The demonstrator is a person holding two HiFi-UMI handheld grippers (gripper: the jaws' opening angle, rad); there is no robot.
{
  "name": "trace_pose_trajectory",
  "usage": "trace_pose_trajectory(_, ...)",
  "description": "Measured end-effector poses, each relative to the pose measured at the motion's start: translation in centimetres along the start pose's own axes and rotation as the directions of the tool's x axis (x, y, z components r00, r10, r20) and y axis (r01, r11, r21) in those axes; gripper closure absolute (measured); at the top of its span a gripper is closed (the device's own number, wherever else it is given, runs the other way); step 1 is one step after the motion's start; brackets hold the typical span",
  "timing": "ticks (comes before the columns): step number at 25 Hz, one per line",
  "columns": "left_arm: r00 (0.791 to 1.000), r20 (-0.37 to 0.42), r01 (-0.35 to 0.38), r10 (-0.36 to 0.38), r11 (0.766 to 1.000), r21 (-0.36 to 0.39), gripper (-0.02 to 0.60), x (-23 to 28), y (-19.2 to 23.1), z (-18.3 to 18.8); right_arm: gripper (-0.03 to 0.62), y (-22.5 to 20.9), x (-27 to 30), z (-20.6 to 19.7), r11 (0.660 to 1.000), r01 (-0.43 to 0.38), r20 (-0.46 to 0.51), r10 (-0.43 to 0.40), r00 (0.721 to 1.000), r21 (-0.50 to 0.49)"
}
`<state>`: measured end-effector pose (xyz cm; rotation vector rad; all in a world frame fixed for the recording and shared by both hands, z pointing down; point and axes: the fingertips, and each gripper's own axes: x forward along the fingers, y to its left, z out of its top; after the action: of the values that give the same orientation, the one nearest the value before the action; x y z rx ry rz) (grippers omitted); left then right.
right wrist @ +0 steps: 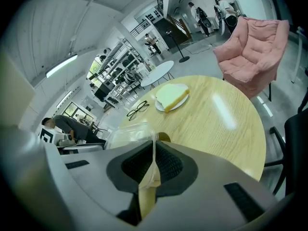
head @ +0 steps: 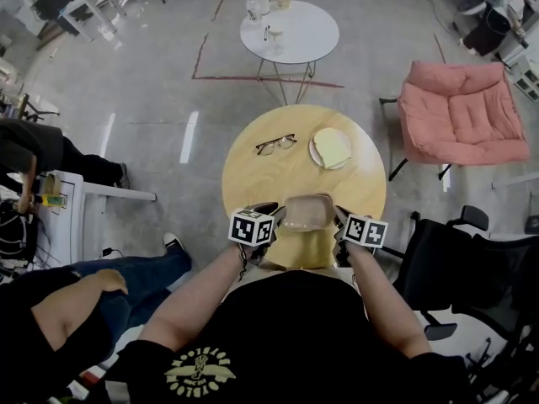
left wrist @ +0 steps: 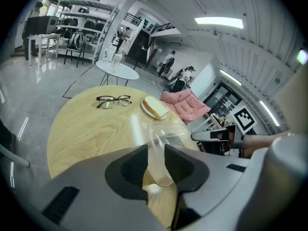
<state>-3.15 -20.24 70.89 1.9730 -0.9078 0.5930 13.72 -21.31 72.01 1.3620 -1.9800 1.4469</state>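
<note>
A clear plastic clamshell box (head: 307,211) hangs over the near edge of the round wooden table (head: 257,183), held from both sides. My left gripper (head: 272,219) is shut on the box's left rim (left wrist: 166,136), the thin plastic pinched between the jaws (left wrist: 156,153). My right gripper (head: 340,220) is shut on the opposite rim (right wrist: 129,133), its jaws closed on the plastic edge (right wrist: 153,150). Farther out on the table lie black-framed glasses (head: 275,144) and a white plate with a slice of bread (head: 331,148).
A small white round table (head: 290,30) with a jug and a bottle stands beyond. A pink armchair (head: 463,112) is at the right, a black chair (head: 459,268) at the near right. A seated person's legs (head: 109,280) and a white side table (head: 72,204) are at the left.
</note>
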Motion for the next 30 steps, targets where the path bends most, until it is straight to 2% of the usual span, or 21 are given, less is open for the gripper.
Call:
trace_pose_trajectory(2, 1.0, 0.005, 0.002, -0.002, 1.0, 0.001, 0.51, -0.2, -0.1, 0.0, 0.562, 0.2, -0.2, -0.2, 1.0, 0.002, 0.001, -0.002, 1.0, -0.003)
trace_pose_trajectory(6, 1.0, 0.01, -0.02, 0.02, 1.0, 0.012, 0.534, -0.7, 0.0, 0.0, 0.562, 0.8, -0.6, -0.5, 1.0, -0.008, 0.005, 0.008, 1.0, -0.009)
trace_pose_trajectory(12, 0.998, 0.056, -0.039, 0.037, 0.999, 0.021, 0.548, -2.1, 0.1, 1.2, 0.562, 2.2, -1.3, -0.3, 0.999, -0.025, 0.024, 0.026, 0.999, -0.033)
trace_pose_trajectory(19, 0.993, 0.104, -0.06, 0.047, 0.99, 0.127, 0.549, -3.5, -1.1, 2.7, 0.562, 3.3, -2.6, 0.7, 0.994, -0.017, 0.064, 0.024, 0.998, -0.11)
trace_pose_trajectory(25, 0.989, 0.14, -0.068, 0.044, 0.983, 0.172, 0.548, -4.9, -2.3, 4.0, 0.562, 4.4, -3.9, 1.7, 0.985, -0.023, 0.095, 0.04, 0.995, -0.173)
trace_pose_trajectory(30, 0.979, 0.205, -0.061, 0.021, 0.979, 0.192, 0.551, -6.8, -3.8, 6.4, 0.562, 6.1, -6.0, 3.5, 0.978, -0.02, 0.151, 0.053, 0.987, -0.209)
